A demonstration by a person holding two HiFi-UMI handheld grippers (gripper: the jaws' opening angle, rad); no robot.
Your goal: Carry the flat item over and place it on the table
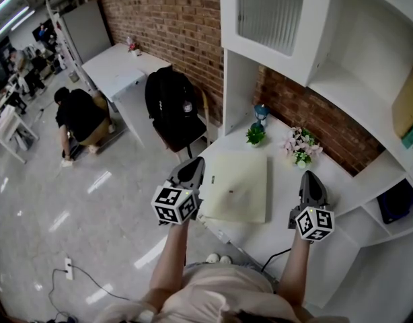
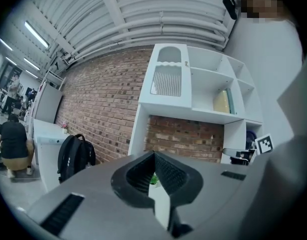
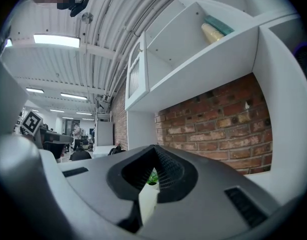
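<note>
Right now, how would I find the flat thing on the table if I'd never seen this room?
Find the brick wall with white shelves, then the white table below them. The flat sheet lies on it, in front of a small green plant and some pink flowers. It is the only flat, pale yellow thing; its neighbours are small and upright.

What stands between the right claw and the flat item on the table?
Nothing visible. Only bare table lies between the right claw and the flat item; the small plant and flowers stand farther back.
</note>
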